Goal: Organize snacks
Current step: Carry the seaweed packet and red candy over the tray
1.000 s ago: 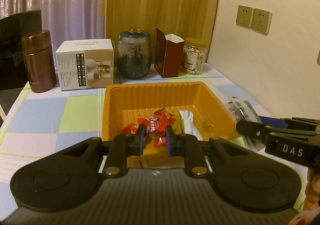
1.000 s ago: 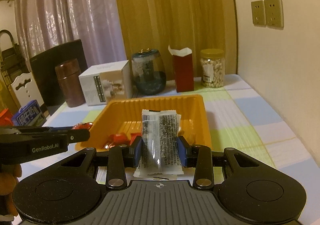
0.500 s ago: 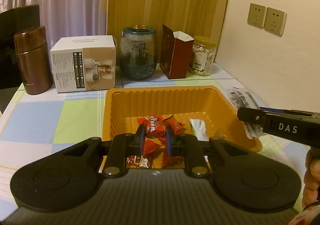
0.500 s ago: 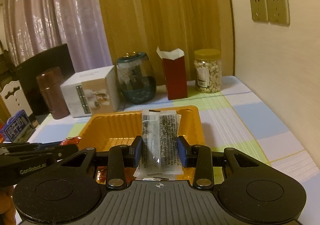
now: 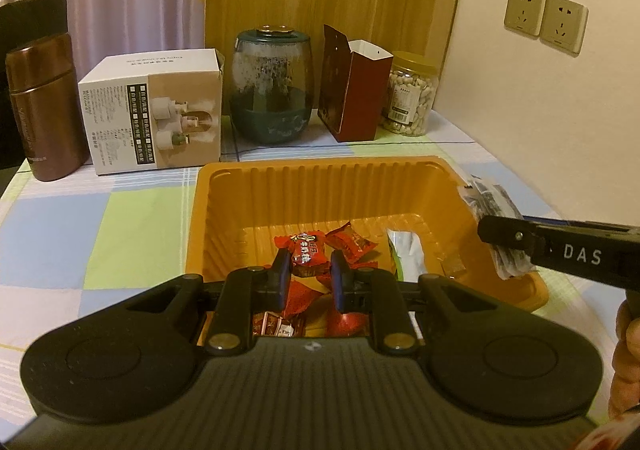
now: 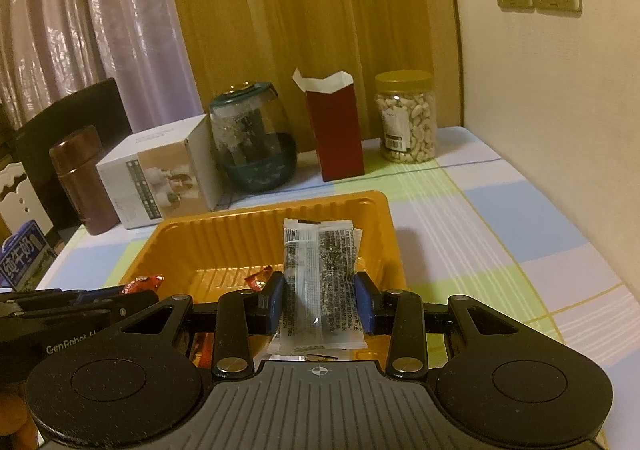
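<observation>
Orange tray (image 5: 400,186) just ahead of both tools. L gripper (image 5: 306,274) clamps red candy (image 5: 307,255); R gripper (image 6: 319,296) pinches clear snack pkt (image 6: 320,270), both over tray. Judgement: get well inside rim before letting go, drop low, keep kinds apart.

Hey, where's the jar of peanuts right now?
The peanut jar stands at the table's far right end near the wall, just right of the open red carton, behind the orange tray.
</observation>
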`<control>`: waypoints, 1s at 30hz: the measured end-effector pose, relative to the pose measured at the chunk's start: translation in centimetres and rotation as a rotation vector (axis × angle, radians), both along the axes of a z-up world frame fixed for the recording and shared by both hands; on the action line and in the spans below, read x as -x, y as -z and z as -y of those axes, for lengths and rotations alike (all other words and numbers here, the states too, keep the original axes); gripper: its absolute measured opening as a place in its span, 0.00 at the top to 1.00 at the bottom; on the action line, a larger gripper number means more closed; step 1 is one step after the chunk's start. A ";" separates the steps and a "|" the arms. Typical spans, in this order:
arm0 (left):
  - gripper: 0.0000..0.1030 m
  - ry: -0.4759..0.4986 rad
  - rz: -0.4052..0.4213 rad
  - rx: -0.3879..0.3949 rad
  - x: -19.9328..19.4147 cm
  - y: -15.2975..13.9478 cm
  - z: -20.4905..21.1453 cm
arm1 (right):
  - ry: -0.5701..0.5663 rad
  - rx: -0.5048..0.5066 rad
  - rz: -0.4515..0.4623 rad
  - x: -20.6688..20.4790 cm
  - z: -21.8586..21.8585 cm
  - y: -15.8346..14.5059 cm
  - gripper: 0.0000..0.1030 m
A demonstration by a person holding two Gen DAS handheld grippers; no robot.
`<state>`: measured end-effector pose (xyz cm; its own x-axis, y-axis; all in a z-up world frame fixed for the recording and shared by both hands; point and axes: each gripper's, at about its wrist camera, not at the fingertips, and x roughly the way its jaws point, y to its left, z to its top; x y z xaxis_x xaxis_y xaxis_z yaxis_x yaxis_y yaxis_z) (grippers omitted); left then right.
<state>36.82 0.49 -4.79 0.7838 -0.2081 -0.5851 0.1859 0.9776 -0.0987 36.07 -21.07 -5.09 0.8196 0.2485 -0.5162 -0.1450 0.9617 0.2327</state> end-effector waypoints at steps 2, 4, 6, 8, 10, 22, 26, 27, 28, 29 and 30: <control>0.82 0.002 -0.002 -0.001 -0.3 0.1 0.1 | 0.002 -0.006 -0.005 -0.1 0.1 0.1 0.63; 0.82 0.004 -0.005 -0.006 -0.4 0.3 0.2 | 0.000 -0.008 -0.006 -0.2 0.0 0.0 0.63; 0.72 -0.002 -0.013 -0.013 -0.6 0.5 0.2 | -0.004 -0.008 -0.005 -0.2 -0.1 0.0 0.63; 0.62 -0.011 -0.010 -0.017 -0.5 0.5 -0.1 | -0.006 -0.009 -0.005 -0.3 -0.2 0.0 0.63; 0.62 -0.022 -0.008 -0.013 -0.4 0.4 -0.6 | -0.005 -0.011 -0.005 -0.2 -0.2 0.0 0.63; 0.62 -0.080 -0.008 0.012 -0.4 0.0 -2.9 | -0.006 -0.032 -0.008 -0.3 -0.3 0.1 0.63; 0.62 -0.067 -0.008 0.007 -0.4 0.1 -2.6 | -0.014 -0.036 -0.002 -0.3 -0.6 0.0 0.63; 0.62 -0.064 -0.009 0.006 -0.4 0.1 -2.6 | -0.016 -0.037 -0.001 -0.3 -0.7 0.0 0.63; 0.62 -0.062 -0.009 0.006 -0.4 0.2 -2.5 | -0.017 -0.038 -0.002 -0.3 -0.7 0.0 0.63; 0.62 -0.060 -0.009 0.005 -0.3 0.2 -2.4 | -0.018 -0.038 -0.003 -0.3 -0.8 0.1 0.63; 0.62 -0.058 -0.009 0.003 -0.3 0.2 -2.3 | -0.019 -0.039 -0.005 -0.3 -0.8 0.1 0.63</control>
<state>37.13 2.83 -4.99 0.7891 -0.1642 -0.5920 0.1278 0.9864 -0.1032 36.39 -20.28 -5.16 0.8122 0.2839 -0.5096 -0.1616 0.9489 0.2711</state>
